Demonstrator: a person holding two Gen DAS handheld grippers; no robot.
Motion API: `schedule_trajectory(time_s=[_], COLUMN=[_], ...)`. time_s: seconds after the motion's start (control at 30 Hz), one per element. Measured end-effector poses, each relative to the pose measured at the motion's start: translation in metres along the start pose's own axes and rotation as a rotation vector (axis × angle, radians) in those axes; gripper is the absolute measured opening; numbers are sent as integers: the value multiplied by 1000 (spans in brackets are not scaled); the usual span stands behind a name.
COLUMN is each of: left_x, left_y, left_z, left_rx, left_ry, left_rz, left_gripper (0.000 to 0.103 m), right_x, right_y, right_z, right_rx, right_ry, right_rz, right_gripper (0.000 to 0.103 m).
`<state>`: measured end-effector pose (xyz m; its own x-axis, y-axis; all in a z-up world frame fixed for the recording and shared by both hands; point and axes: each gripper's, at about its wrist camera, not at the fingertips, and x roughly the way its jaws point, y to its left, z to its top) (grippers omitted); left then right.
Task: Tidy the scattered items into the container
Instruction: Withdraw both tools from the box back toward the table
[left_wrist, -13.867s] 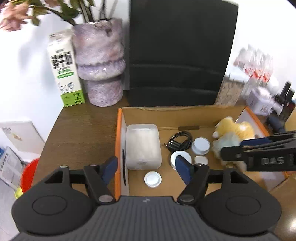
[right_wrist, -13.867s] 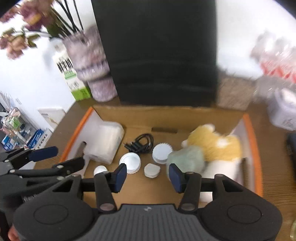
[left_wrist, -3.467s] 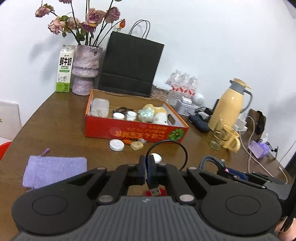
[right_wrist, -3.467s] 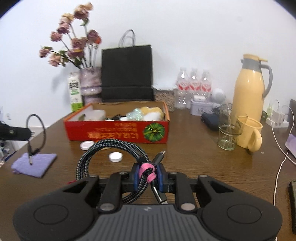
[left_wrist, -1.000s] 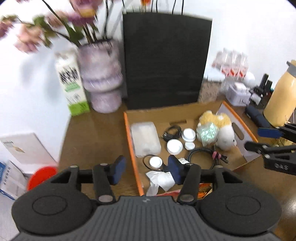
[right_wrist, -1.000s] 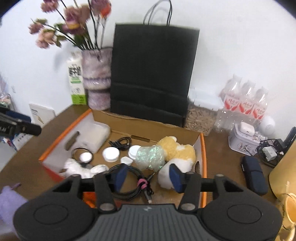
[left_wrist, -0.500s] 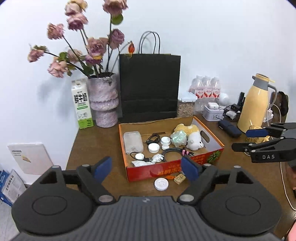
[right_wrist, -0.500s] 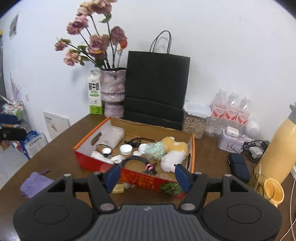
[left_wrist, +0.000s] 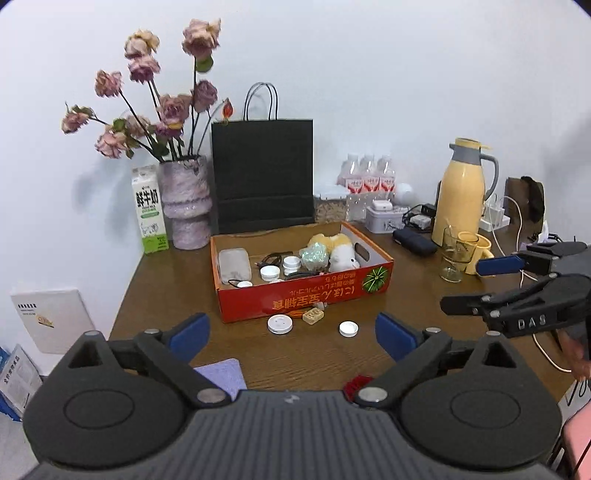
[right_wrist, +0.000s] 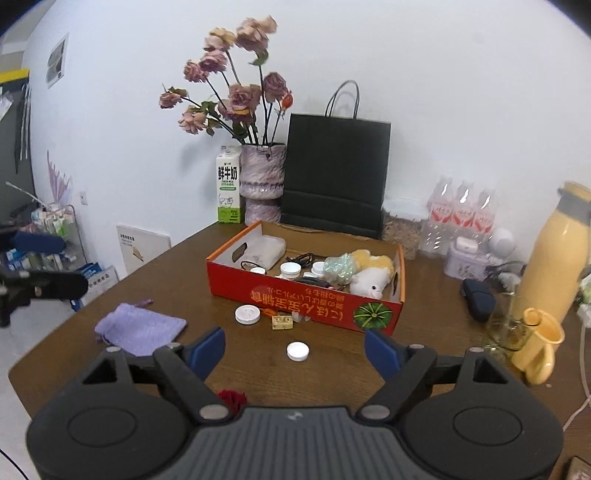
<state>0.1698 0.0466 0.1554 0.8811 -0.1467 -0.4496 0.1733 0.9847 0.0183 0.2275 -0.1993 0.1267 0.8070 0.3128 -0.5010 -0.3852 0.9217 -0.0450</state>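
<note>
Looking across the brown wooden table (right_wrist: 332, 373), we saw the red cardboard box (right_wrist: 295, 293) well ahead of us, no longer right beneath the cameras as it had been a second earlier, when both grippers hung over its open top. Inside it lay the plush toy (right_wrist: 369, 275), the clear plastic case (right_wrist: 267, 249), several white jar lids and the two coiled cables (left_wrist: 295, 274) that we had carried over pinched in the jaws a few seconds before; their release was what had just changed. The left gripper (left_wrist: 291, 334) had nothing between its blue pads, and its jaws were opening to nearly their widest. The right gripper (right_wrist: 295, 349) was likewise empty, its jaws opening wide. That left the next round of strays on the table: the purple cloth pouch (right_wrist: 142, 328) off to the left, a round white disc (right_wrist: 246, 315) and a small tan block (right_wrist: 282, 322) just beside the box's front wall, a white cap (right_wrist: 297, 350) nearer to us, and a small red tuft (right_wrist: 232, 399) close under the grippers. We judged the task well along but unfinished, with these pieces lying apart enough for each gripper to take one.
</note>
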Motion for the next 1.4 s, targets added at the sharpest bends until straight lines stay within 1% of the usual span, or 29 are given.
schedule_trajectory(time_s=[0.07,0.13,0.17,0.23,0.3,0.43,0.5,0.57,0.63,0.7,0.8,0.97,1.13,1.3,1.4], left_x=[-10,-14,-14,-11,-7,-1,7,17,22,26,34,53,72,85,96], left_y=[-2,-7,-11,-22,-30,-33,-34,-38,-41,-40,-34,-21,-2,8,11], left_z=[-11,-26,-35,-48,-60,-83,-93,-100,-104,-105,-107,-109,-110,-108,-104], left_rx=[-25,-40,-29,28,51,-14,-9,19,34,20,-29,-96,-166,-186,-191], left_ry=[-21,-19,-6,32,66,114,139,179,189,192,208,253,287,287,292], left_rz=[8,8,-6,-35,-62,-106,-99,-73,-60,-66,-82,-80,-56,-36,-31], left_gripper=[102,102,102,102,102,102,103,103,103,103,103,103,103,103,102], right_x=[-13,-23,-26,-27,-22,-16,-11,-6,-1,1,8,25,45,64,76], right_y=[6,10,10,12,13,15,13,13,15,16,15,17,12,8,4], right_z=[-9,-23,-29,-42,-54,-80,-91,-99,-104,-107,-108,-103,-97,-95,-94], right_rx=[7,46,66,100,123,154,177,195,187,185,194,183,204,217,212], right_ry=[-24,-37,-35,-21,8,61,90,121,138,139,138,155,150,168,175], right_rz=[-5,9,18,37,34,-4,0,13,5,-9,0,9,4,0,-5], right_gripper=[87,88,88,88,88,88,88,88,88,88,88,87,86,85,82])
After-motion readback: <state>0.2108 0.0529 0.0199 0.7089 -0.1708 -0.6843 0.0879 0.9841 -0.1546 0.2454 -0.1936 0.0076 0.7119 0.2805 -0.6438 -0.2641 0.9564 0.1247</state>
